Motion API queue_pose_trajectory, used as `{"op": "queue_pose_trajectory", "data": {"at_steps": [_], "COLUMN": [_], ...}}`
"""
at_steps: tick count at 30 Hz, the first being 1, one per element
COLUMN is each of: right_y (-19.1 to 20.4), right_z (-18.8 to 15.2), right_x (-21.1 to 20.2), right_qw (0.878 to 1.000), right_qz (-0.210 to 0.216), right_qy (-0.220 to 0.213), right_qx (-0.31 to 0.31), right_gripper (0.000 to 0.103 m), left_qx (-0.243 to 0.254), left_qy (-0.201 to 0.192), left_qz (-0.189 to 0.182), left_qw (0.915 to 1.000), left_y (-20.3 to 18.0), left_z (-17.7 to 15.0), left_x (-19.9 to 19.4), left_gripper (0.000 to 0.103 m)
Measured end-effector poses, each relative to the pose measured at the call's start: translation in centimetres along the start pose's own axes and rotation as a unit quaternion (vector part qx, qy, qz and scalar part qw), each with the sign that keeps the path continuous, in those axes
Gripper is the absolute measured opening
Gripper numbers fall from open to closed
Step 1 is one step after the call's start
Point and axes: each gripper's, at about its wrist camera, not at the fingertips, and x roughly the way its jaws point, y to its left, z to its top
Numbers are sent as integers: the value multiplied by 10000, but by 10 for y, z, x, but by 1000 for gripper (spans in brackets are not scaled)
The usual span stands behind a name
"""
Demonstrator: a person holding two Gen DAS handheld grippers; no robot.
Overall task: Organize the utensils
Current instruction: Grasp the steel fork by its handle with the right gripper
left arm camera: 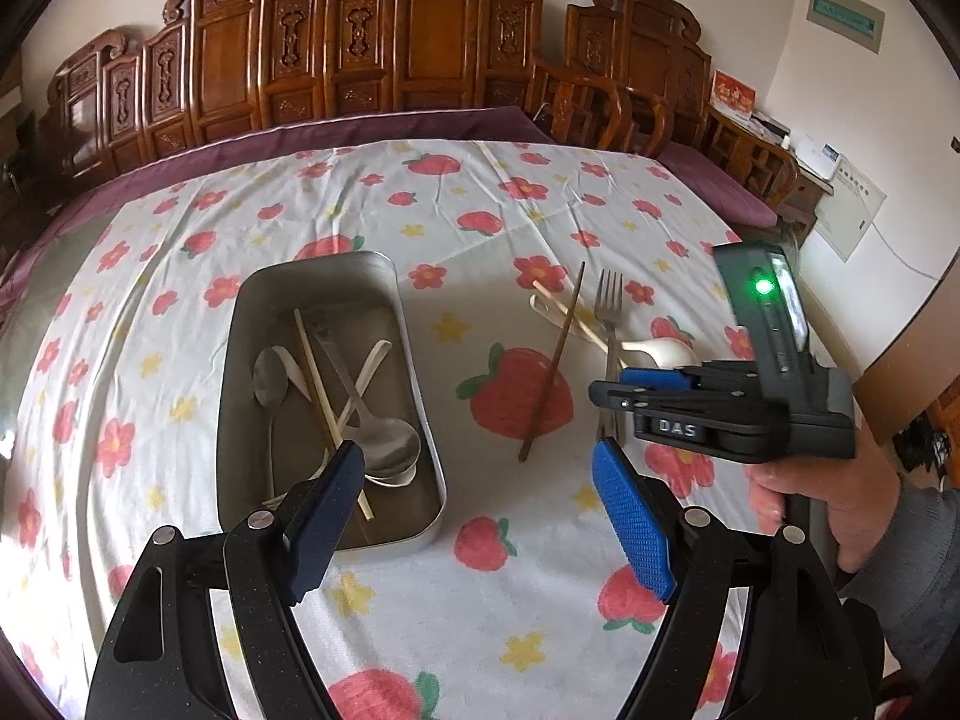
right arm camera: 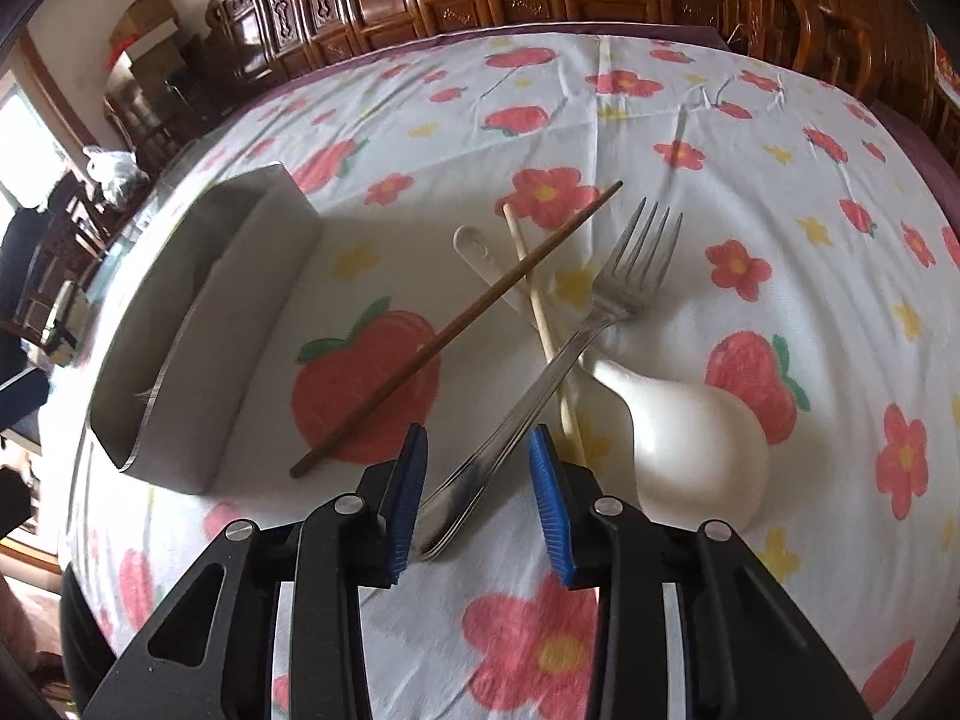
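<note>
A metal tray (left arm camera: 318, 264) on the flowered cloth holds metal spoons (left arm camera: 384, 438), a white spoon and light chopsticks. To its right lie a dark chopstick (right arm camera: 456, 330), a light chopstick (right arm camera: 540, 312), a metal fork (right arm camera: 606, 312) and a white spoon (right arm camera: 696, 444), crossing one another. My right gripper (right arm camera: 478, 438) hangs low over the fork's handle end, which lies between its blue pads with gaps on both sides. My left gripper (left arm camera: 477, 456) stands wide open and holds nothing, above the cloth by the tray's near right corner. The right gripper (left arm camera: 600, 396) also shows in the left wrist view, held by a hand.
Carved wooden chairs (left arm camera: 420, 30) line the table's far edge. A purple underlay (left arm camera: 360, 126) rims the cloth. A side table with boxes (left arm camera: 840, 174) stands at the right wall. Bare cloth lies between the tray and the loose utensils.
</note>
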Motion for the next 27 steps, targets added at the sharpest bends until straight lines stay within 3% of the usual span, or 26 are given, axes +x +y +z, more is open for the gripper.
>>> {"op": "queue_pose_trajectory", "data": {"at_steps": [8, 18, 27], "right_y": [4, -3, -11], "right_z": [3, 2, -7], "right_x": [7, 3, -12], "right_qw": [9986, 9979, 9966], "right_qz": [-440, -630, -766], "right_qy": [-126, -151, -217], "right_qx": [-282, 40, 192], "right_gripper": [25, 10, 10], "left_qx": [-9, 42, 48], "left_qy": [16, 20, 75], "left_qz": [-7, -7, -4], "left_qw": [10000, 10000, 10000], "left_y": [-1, -5, -5], "left_z": [-1, -3, -2], "left_x": [2, 1, 9], "left_gripper": [75, 75, 75]}}
